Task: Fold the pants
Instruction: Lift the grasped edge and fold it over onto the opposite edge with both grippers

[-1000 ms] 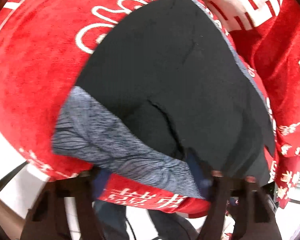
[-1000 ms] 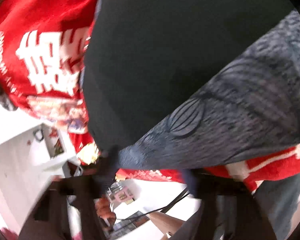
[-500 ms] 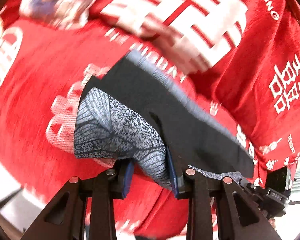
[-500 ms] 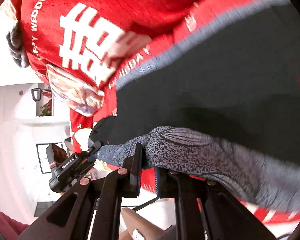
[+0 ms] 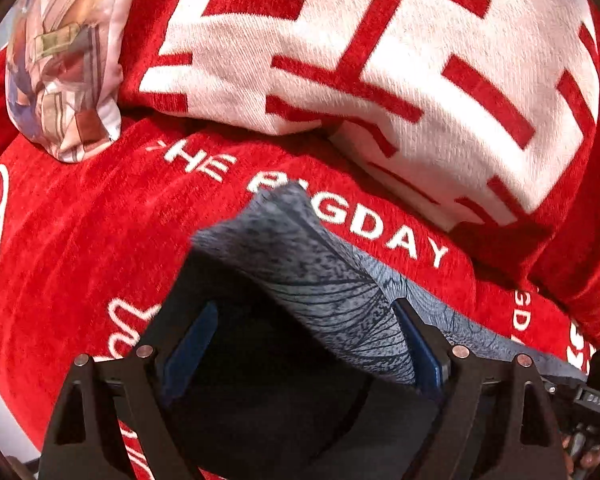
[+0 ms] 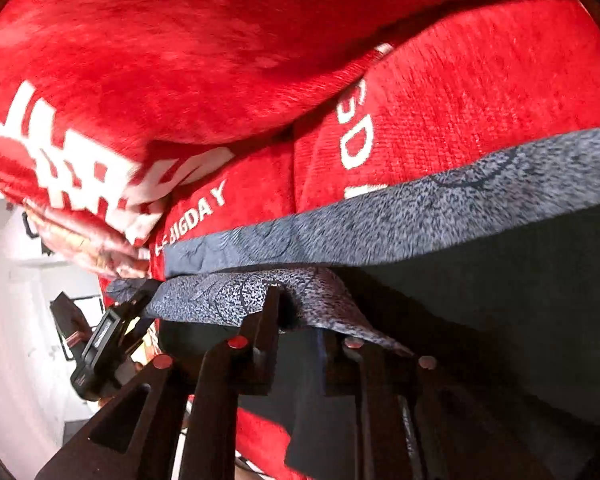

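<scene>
The pants are black (image 5: 268,380) with a grey patterned waistband (image 5: 320,272) and lie on a red cover (image 5: 80,240). In the left wrist view my left gripper (image 5: 304,308) points down over them. Its jaws are opening wide, and the folded-over band stands loosely between the blue pads (image 5: 412,340). In the right wrist view my right gripper (image 6: 300,316) sits at the edge of the same band (image 6: 420,216). Its jaws are opening a little, and a grey fold drapes over the fingertips (image 6: 272,304). Black cloth (image 6: 500,300) spreads to the right.
The red cover carries white lettering. A red and white cushion (image 5: 380,60) and a printed pillow (image 5: 60,60) lie just beyond the pants. The other gripper shows at the left (image 6: 100,336), with a white room behind it.
Both grippers carried the waistband across the pants toward the cushions. The left jaws went from shut on the band to wide apart. The right jaws have parted slightly.
</scene>
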The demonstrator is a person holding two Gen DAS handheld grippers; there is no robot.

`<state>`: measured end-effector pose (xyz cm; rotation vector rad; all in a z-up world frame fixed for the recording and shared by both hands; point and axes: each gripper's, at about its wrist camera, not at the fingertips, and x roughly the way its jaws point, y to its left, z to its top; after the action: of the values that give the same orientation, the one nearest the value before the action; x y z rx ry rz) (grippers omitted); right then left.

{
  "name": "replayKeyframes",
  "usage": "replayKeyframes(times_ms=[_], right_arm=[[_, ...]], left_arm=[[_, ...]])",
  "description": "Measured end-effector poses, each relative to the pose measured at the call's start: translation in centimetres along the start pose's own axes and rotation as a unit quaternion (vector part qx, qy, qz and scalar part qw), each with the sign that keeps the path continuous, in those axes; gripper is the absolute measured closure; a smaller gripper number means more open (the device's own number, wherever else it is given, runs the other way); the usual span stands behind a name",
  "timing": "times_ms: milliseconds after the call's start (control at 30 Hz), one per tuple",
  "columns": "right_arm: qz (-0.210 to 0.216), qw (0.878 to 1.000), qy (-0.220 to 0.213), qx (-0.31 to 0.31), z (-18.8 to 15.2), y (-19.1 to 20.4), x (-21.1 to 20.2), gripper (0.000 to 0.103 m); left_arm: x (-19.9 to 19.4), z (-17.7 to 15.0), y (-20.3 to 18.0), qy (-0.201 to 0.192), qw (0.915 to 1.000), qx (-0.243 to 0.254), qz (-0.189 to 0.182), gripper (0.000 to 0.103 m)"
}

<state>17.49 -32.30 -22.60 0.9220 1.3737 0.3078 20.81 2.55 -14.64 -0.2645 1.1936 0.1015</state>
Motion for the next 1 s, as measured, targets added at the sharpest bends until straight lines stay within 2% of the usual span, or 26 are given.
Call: replayKeyframes(times_ms=[33, 133, 167, 267, 400, 533, 633, 767, 867, 1000], right_arm=[[0.0, 1.0, 0.001, 0.002, 0.1, 0.0, 0.1, 0.08], [0.025, 1.0, 0.011, 0.004, 0.3, 1.0, -0.4, 0.046], [0.026, 1.0, 0.01, 0.002, 0.2, 1.2, -0.8, 0.043], [0.023, 1.0, -0.001, -0.02, -0.9, 2.8, -2.5, 0.042], [-0.007, 0.999, -0.023, -0.041, -4.2, 3.1, -6.0, 0.042], [-0.055, 0.996, -0.055, -0.032, -8.3, 0.1, -10.7, 0.042], [-0.088, 0.993, -0.081, -0.005, -11.9, -3.2, -14.7, 0.042], [-0.126, 0.983, -0.12, 0.051, -17.6, -8.5, -20.2, 0.042], [-0.154, 0.971, -0.149, 0.11, -23.1, -13.3, -24.1, 0.042], [-0.175, 0.949, -0.172, 0.199, -29.4, -18.9, -26.8, 0.042]], left_arm=[[-0.4, 0.3, 0.2, -0.004, 1.0, -0.005, -0.001, 0.014], [-2.6, 0.8, 0.6, -0.019, 0.9998, -0.003, 0.005, 0.014], [-3.1, 0.8, 0.4, -0.018, 0.9998, 0.006, 0.008, 0.014], [-3.8, -0.6, -0.7, -0.001, 0.9982, 0.055, 0.023, 0.014], [-4.1, -5.4, -4.5, 0.04, 0.991, 0.127, -0.007, 0.014], [-4.5, -11.5, -9.6, 0.102, 0.9759, 0.177, -0.078, 0.014], [-5.1, -16.0, -14.5, 0.141, 0.9584, 0.215, -0.124, 0.014], [-4.8, -20.4, -19.6, 0.197, 0.9356, 0.232, -0.179, 0.014], [-4.5, -23.0, -22.9, 0.219, 0.9226, 0.254, -0.19, 0.014], [-3.6, -25.7, -26.3, 0.242, 0.9054, 0.29, -0.194, 0.014]])
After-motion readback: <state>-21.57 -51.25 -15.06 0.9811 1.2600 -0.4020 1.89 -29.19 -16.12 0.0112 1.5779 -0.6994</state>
